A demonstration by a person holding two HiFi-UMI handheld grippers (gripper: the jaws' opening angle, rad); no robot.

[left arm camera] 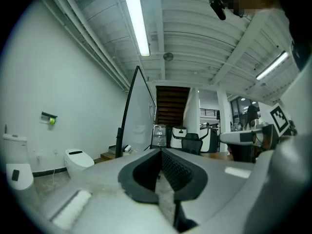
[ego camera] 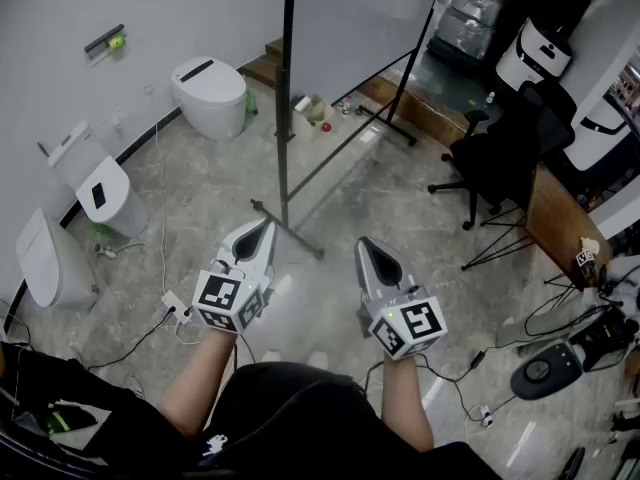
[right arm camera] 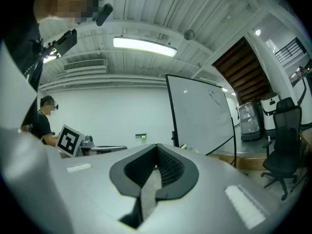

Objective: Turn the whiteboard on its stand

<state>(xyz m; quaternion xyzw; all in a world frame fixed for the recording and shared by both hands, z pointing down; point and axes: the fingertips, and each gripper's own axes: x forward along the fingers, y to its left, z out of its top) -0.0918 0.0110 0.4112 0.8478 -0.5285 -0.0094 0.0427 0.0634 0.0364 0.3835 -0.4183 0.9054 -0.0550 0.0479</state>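
Two sets of jaws pressed together, empty: left gripper (ego camera: 262, 228), right gripper (ego camera: 370, 246), well apart from whiteboard (ego camera: 350, 18) on stand (ego camera: 285, 148).

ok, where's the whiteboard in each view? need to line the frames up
Head view: whiteboard at top centre, cut off by the upper edge.
Left gripper view: left of centre, seen almost edge-on.
Right gripper view: right of centre, white face showing.
Shared landmark: black office chair, to the right of the board in all three views.
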